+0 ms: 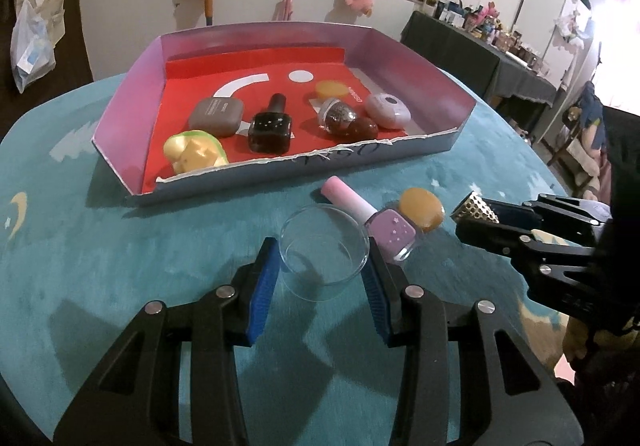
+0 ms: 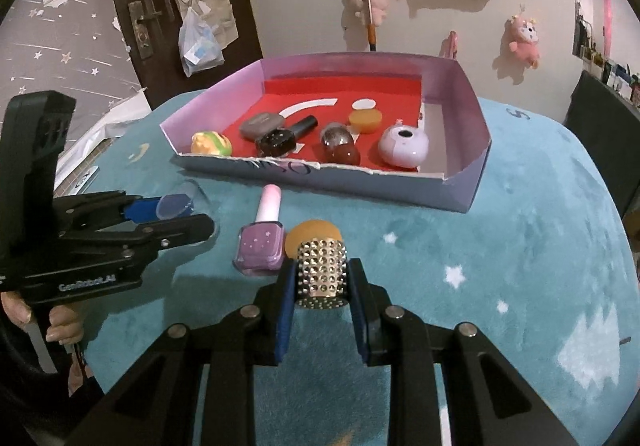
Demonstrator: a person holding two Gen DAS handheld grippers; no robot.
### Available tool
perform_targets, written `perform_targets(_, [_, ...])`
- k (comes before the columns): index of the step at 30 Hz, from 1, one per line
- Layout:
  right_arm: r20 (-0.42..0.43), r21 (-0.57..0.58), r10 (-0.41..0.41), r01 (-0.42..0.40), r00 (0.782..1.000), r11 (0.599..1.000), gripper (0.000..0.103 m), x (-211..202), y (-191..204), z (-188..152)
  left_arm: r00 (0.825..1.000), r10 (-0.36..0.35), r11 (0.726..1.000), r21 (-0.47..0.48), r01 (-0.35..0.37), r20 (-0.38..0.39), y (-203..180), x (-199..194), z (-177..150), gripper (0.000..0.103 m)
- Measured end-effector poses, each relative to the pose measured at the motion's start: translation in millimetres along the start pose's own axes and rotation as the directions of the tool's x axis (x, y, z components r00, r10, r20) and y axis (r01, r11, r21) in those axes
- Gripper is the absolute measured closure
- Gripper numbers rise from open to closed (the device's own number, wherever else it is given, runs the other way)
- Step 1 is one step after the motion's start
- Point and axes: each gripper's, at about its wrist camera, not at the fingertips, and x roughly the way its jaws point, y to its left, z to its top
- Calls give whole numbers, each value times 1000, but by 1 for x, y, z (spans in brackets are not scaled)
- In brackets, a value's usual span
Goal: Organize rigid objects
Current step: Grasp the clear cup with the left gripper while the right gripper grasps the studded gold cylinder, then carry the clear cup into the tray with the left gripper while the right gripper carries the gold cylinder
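Left gripper [image 1: 324, 266] is clamping a clear glass cup [image 1: 324, 252] between its blue pads; right gripper [image 2: 321, 296] is clamping a stud-covered metallic cylinder [image 2: 322, 272], upright. Both are hovering above the teal star-patterned cloth [image 2: 500, 266]. At the cylinder's 10 o'clock, a lilac nail-polish bottle [image 2: 260, 246] with a pale pink cap is lying on the cloth, an orange disc [image 2: 314, 236] touching it. Farther, at 12 o'clock, an open cardboard box [image 2: 468, 182] with a red floor is holding a yellow-green toy [image 2: 211, 144], a grey case [image 2: 262, 124], a black nail-polish bottle [image 2: 286, 136], a silver-and-brown ornament [image 2: 340, 146], an orange lid [image 2: 365, 120] and a lilac rounded gadget [image 2: 404, 147]. Writing on the box front is illegible.
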Motion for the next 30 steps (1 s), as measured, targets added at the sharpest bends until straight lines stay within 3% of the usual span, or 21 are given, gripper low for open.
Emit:
perform_targets(17, [18,-2,-5,5,1000,1000,76,-5,0,6,999,-38,999,1,38,20,-1,-11,7,64])
perform_targets(24, [81,-24,-2,4,997,1000,76,-12,-13,67,990,-129,991,48,127,52,-4,-14,60,64])
perform_targets(30, [27,-51,-53,54,998,997,76,23,-34,126,990,-138,982,135,135,13,-6,23,116,64])
